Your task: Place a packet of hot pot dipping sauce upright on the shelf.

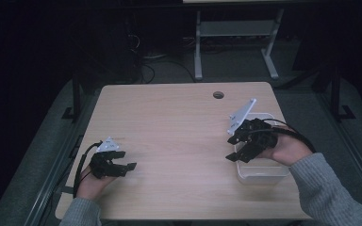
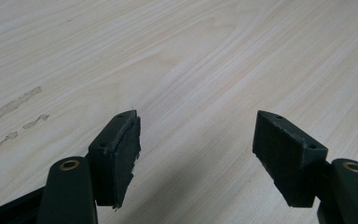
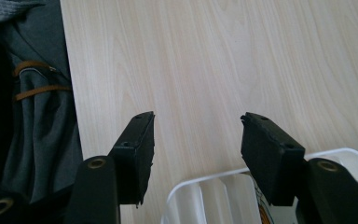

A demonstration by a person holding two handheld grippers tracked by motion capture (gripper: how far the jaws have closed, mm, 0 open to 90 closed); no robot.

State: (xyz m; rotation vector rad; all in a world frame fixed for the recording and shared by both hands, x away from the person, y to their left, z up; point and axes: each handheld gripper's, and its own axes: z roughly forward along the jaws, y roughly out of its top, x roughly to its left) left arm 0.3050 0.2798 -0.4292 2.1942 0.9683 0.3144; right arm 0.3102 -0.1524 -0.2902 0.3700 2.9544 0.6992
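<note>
My left gripper rests low over the wooden table near its front left corner, jaws wide apart and empty; in the left gripper view the left gripper has only bare wood between its pads. My right gripper hovers above the left rim of a white plastic bin at the table's right side, held by a hand in a grey sleeve. In the right gripper view the right gripper is open and empty, with the white bin rim just below the jaws.
A round cable hole sits near the table's far edge. Behind the table stands a metal frame on a dark floor. The table's near edge borders grey clothing in the right gripper view. Something with orange print lies inside the bin.
</note>
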